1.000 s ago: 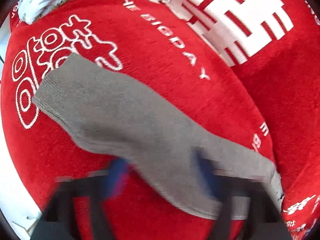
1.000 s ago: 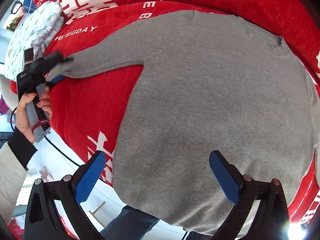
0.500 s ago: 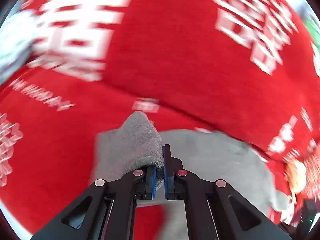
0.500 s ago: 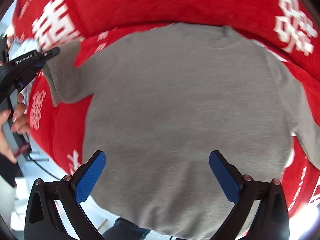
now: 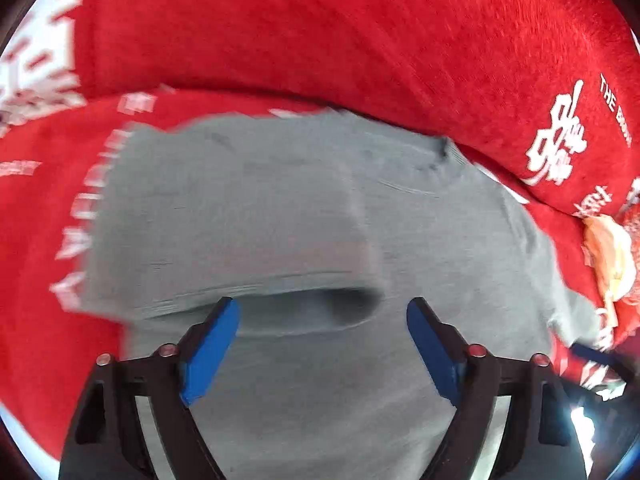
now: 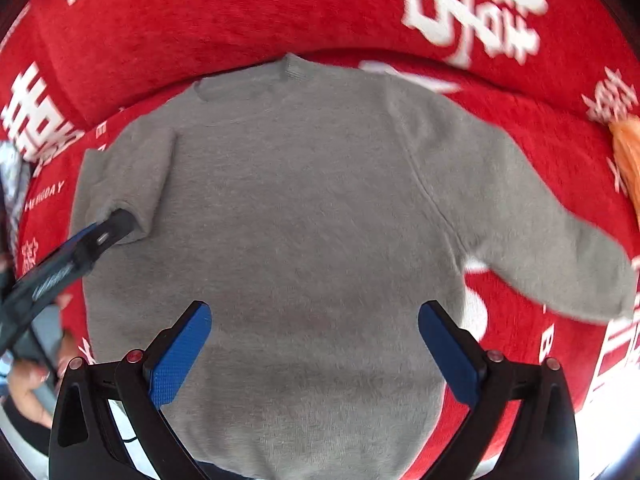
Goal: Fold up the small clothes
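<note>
A small gray sweater (image 6: 304, 208) lies flat and face up, with its neck hole at 12 o'clock and its bottom edge at 6 o'clock. The sleeve at 9 o'clock (image 6: 124, 176) is folded in over the body. The sleeve at 3 o'clock (image 6: 532, 240) sticks out and slants down.

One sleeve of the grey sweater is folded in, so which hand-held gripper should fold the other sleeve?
Probably the right hand-held gripper: open, over the grey sweater, nearer the outstretched sleeve. The left hand-held gripper sits at the folded sleeve.
</note>
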